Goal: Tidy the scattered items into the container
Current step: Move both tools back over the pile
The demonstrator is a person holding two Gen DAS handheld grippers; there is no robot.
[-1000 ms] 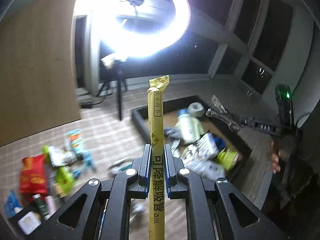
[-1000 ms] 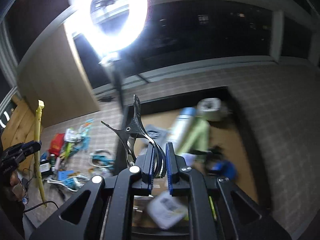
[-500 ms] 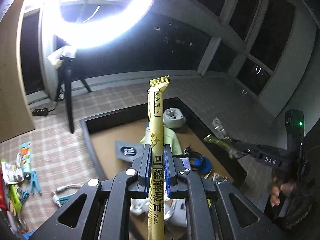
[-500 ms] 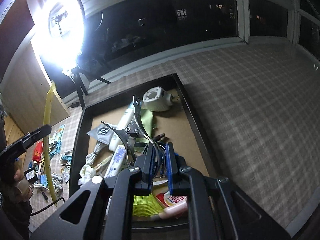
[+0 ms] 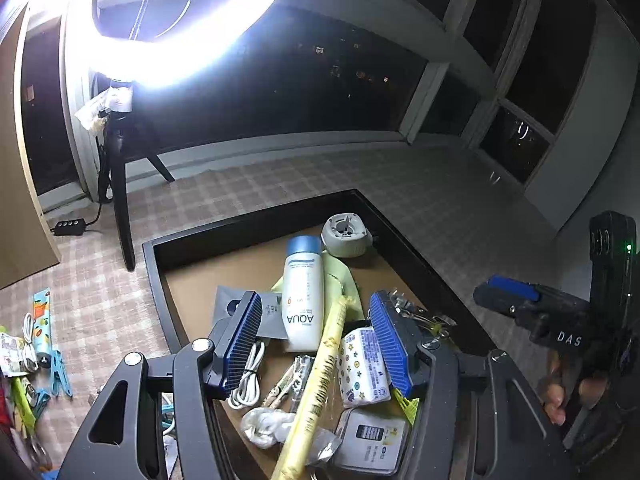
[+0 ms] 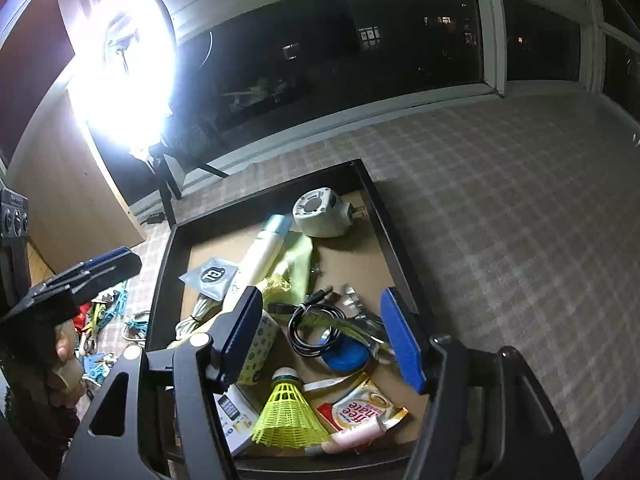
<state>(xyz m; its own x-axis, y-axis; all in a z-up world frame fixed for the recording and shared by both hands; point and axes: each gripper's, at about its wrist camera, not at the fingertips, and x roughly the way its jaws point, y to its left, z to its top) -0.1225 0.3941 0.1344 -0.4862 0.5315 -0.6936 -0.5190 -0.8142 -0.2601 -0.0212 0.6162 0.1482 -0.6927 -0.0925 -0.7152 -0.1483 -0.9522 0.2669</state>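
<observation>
The black-walled container [image 5: 256, 216] with a brown floor holds several items and also shows in the right wrist view [image 6: 376, 200]. My left gripper [image 5: 316, 344] is open above it. The long yellow stick packet [image 5: 320, 376] lies loose on the pile between the open jaws. My right gripper [image 6: 322, 336] is open above the container too. The metal clamp [image 6: 360, 312] lies on a black cable coil [image 6: 312, 328] inside. A white AQUA bottle [image 5: 304, 300], a yellow shuttlecock [image 6: 286, 408] and a tissue pack [image 5: 364, 364] lie in the container.
Scattered items [image 5: 36, 344] lie on the checked floor left of the container, among them blue clips and a cable. A ring light on a tripod [image 5: 120, 184] stands behind. Dark windows line the far wall. The right gripper shows at the right edge of the left wrist view [image 5: 520, 296].
Both grippers have opened over the container. The yellow stick packet has dropped from the left gripper onto the pile. The metal clamp has dropped from the right gripper onto the cable coil.
</observation>
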